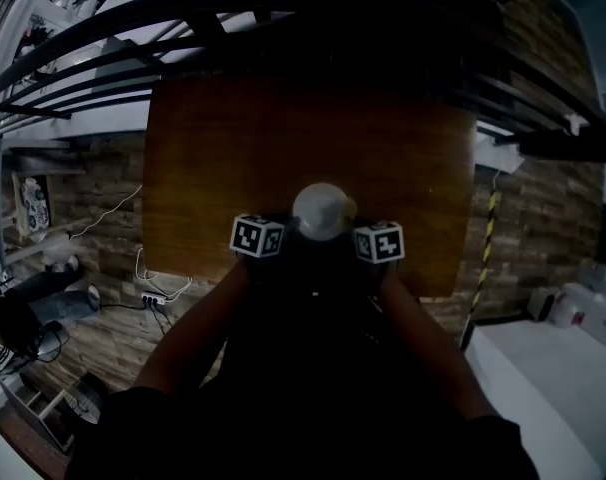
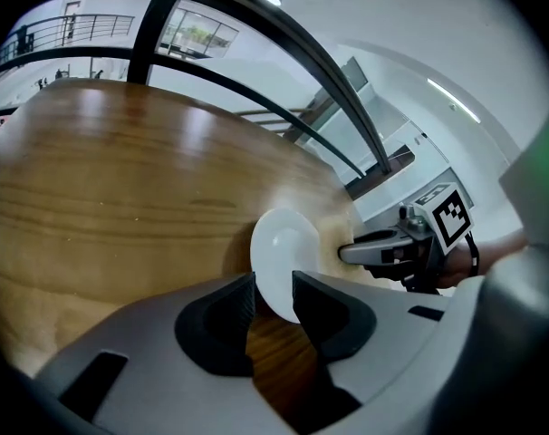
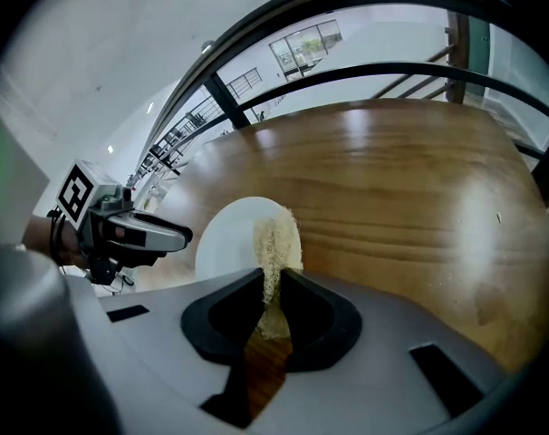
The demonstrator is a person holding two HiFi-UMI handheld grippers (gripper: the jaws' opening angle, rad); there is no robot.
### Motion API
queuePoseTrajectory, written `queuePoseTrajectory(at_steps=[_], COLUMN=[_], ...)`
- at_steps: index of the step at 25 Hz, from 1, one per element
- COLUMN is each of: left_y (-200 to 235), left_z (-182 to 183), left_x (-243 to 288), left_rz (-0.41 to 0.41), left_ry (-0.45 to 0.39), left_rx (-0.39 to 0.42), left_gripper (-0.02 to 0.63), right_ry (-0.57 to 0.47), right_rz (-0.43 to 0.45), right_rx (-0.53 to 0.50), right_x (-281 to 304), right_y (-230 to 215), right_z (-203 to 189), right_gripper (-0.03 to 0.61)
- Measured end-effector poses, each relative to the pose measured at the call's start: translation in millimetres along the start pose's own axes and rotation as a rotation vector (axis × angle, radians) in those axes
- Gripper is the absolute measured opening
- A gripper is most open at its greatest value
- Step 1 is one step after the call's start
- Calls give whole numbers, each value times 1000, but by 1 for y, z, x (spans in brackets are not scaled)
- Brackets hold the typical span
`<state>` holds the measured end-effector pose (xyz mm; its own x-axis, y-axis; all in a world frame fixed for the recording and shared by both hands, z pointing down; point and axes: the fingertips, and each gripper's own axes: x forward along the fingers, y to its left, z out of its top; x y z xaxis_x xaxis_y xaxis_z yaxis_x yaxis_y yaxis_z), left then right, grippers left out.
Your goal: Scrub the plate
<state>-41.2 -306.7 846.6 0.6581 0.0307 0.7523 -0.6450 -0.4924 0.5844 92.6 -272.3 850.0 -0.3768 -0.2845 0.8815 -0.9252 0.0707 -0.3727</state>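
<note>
A white plate (image 1: 321, 211) lies on the brown wooden table (image 1: 213, 158) near its front edge, between the two marker cubes (image 1: 256, 235) (image 1: 379, 242). In the left gripper view my left gripper (image 2: 273, 290) stands open, with the near rim of the plate (image 2: 288, 252) in the gap between its fingers; I see no pad pressing on it. My right gripper (image 3: 273, 286) is shut on a beige scrubbing pad (image 3: 276, 238), which sticks out over the right side of the plate (image 3: 227, 234). Each gripper shows in the other's view, across the plate.
The tabletop (image 2: 120, 188) stretches away behind the plate. Dark curved railings (image 1: 283, 8) run beyond its far edge. On the brick floor at the left lie a cable and a power strip (image 1: 151, 298). A white surface (image 1: 558, 368) stands at the lower right.
</note>
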Motion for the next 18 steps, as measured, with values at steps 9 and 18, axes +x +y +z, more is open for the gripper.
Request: queuePoseTrajectory(at_steps=[9, 18], left_y=[0, -6], left_z=[-5, -5], left_x=[15, 28], left_rz=[-33, -109], left_ry=[29, 8], left_rx=[-34, -163], left_gripper=[140, 114], right_ry=[25, 9], right_rz=[-8, -8], right_rx=[12, -11], right_x=[9, 6], right_y=[-11, -6], right_z=[-10, -8], right_gripper=[55, 55])
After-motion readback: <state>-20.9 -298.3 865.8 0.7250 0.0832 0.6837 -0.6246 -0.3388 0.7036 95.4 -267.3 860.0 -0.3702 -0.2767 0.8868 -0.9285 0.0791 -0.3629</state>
